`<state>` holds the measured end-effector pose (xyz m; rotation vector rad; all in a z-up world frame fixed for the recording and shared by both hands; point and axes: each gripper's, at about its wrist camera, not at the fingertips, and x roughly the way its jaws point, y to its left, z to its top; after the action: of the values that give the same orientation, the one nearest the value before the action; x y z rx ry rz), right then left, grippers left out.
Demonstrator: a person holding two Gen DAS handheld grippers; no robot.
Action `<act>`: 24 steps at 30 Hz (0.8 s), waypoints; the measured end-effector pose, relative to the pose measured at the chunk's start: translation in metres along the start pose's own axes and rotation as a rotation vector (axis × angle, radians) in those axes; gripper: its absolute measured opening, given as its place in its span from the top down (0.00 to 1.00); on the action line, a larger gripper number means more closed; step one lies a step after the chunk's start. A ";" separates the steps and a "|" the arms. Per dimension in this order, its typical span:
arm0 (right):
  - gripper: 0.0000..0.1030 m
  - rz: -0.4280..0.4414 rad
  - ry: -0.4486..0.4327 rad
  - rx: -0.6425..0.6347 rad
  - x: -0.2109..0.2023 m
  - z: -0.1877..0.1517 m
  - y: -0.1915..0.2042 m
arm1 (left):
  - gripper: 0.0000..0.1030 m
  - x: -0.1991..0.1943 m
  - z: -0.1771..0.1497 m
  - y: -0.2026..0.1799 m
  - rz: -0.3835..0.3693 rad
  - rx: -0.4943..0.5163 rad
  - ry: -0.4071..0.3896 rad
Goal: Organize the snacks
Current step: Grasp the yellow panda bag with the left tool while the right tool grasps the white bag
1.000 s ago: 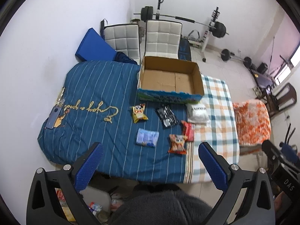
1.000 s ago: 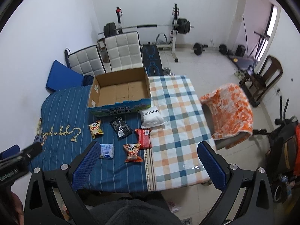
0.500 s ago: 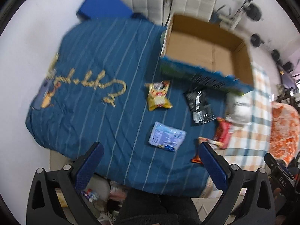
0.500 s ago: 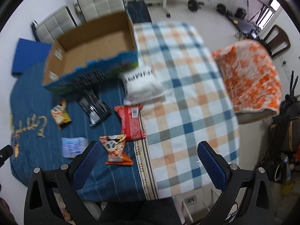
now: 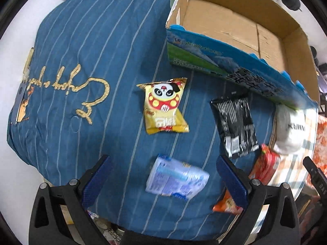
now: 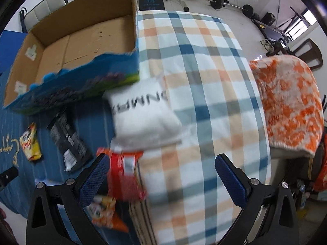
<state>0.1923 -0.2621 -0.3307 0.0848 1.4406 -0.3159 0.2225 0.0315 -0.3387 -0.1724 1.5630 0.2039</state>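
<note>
Several snack packs lie on the covered table in front of an empty cardboard box [image 5: 235, 18]. My left gripper [image 5: 163, 178] hangs open just above a pale blue pack [image 5: 176, 177], which lies between its fingers. A yellow panda pack [image 5: 164, 106] and a black pack [image 5: 235, 126] lie beyond it. My right gripper [image 6: 161, 175] is open above the checked cloth; a red pack [image 6: 124, 175] sits by its left finger, an orange pack [image 6: 106, 210] below that, and a white pack [image 6: 143, 112] ahead. The box [image 6: 77, 38] is at upper left.
A blue striped cloth [image 5: 81, 61] covers the table's left part and a checked cloth [image 6: 204, 81] the right. A chair with an orange throw [image 6: 290, 102] stands at the right edge. White chairs and weight equipment [image 6: 216, 1] are behind.
Both grippers have dropped down and forward toward the table. The snacks now look much larger, and the blue pack has come between my left fingers. Both stay open.
</note>
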 end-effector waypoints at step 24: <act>0.15 0.113 0.275 0.009 0.104 0.084 0.015 | 0.44 0.106 0.089 0.013 -0.026 -0.035 0.169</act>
<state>0.2871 -0.2853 -0.4231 0.2233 1.6997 -0.2239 0.3057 0.0669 -0.4438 -0.2427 1.7243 0.2008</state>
